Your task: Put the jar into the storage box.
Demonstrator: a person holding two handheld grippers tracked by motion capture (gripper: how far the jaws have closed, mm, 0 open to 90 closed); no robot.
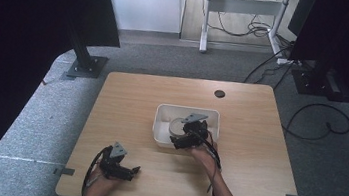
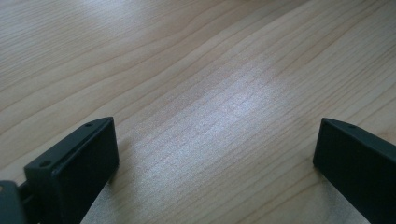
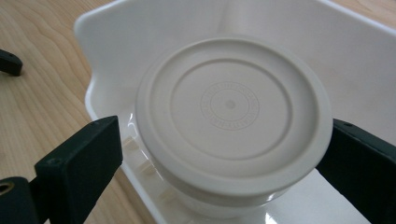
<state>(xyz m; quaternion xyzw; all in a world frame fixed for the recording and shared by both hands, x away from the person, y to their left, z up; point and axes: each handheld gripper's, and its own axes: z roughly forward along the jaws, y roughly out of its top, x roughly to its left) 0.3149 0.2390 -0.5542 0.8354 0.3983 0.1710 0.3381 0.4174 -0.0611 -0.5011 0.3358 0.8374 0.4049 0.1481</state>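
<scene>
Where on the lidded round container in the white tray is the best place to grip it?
Grip the container across the sides of its round lid rim, coming from above. It sits upright in the white tray, whose walls block a low approach; the right gripper already straddles it, jaws open.

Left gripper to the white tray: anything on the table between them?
Nothing. In the high view, bare wooden table lies between the left gripper and the white tray. The left gripper view shows bare wood between its open jaws too.

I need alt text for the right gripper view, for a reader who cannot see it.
A round container with a cream lid sits inside a white plastic bin, framed between the open black jaws of the right gripper. The bin stands on a light wooden table.
</scene>
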